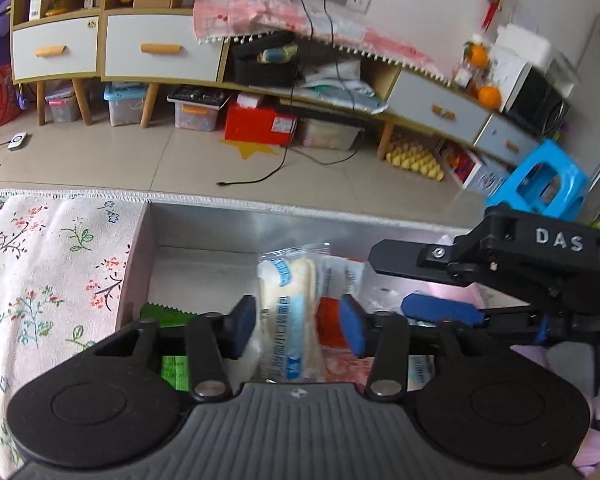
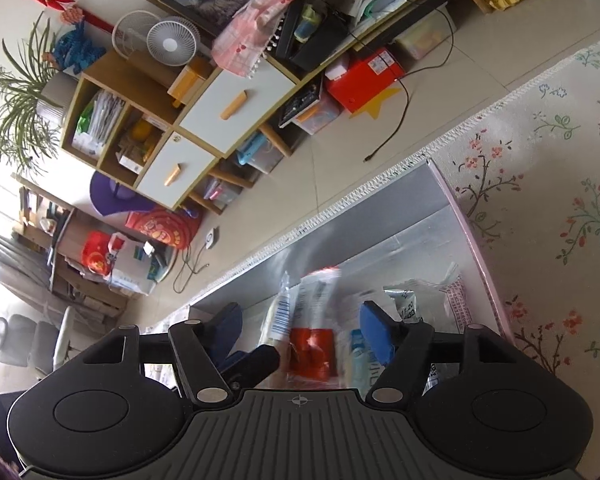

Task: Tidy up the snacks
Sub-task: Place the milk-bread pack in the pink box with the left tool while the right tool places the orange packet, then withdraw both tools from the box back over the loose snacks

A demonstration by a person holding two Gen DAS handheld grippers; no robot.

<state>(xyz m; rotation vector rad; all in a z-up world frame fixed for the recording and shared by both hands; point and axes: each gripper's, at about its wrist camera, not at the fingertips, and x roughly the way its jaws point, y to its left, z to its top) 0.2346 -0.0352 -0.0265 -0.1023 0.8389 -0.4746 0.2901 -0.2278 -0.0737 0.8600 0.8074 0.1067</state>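
Two grippers are hanging over the box (image 1: pixel 204 232), which is sitting on the floral cloth (image 1: pixel 52 272) against the cloth's far fringed edge. The left gripper (image 1: pixel 298 326) is standing partly open, its blue pads flanking the pale bread packet (image 1: pixel 286 304) without visibly pressing it, so the packet appears to be lying free in the box. The right gripper (image 2: pixel 304 330) is gaping wider, its jaws bracketing a blurred red-and-white snack packet (image 2: pixel 312 344) that it does not seem to be clamping. A green packet (image 1: pixel 168 316) is lying near the box's left wall, and several clear-wrapped packets (image 2: pixel 404 300) are crowding the other side. Judging by this, several snacks are already sitting inside; how many are waiting outside the box is not showing.
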